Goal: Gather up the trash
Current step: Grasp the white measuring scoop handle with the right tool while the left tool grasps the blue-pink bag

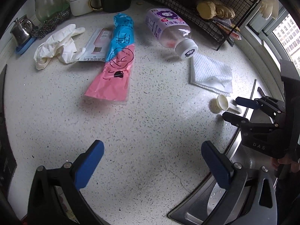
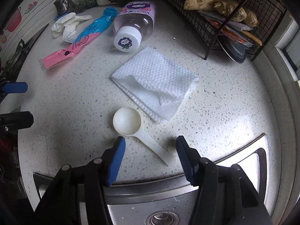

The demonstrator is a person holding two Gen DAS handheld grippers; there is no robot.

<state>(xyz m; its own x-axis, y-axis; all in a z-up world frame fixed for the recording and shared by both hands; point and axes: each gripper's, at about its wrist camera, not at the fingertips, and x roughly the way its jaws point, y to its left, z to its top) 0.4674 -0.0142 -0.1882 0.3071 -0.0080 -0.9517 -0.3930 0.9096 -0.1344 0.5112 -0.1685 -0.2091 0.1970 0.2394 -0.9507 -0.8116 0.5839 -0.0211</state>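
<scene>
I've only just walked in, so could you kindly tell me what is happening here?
A person is clearing trash from a speckled white countertop with two handheld grippers. The right gripper straddles the handle of a cream plastic measuring scoop, pads not yet touching. The left gripper hangs open over bare counter.

- "DAS" stands in pale letters on the black body of the right tool (image 1: 234, 108).
- "100%" is printed, upside down, on the lilac label of the clear plastic bottle (image 2: 136, 16).
</scene>
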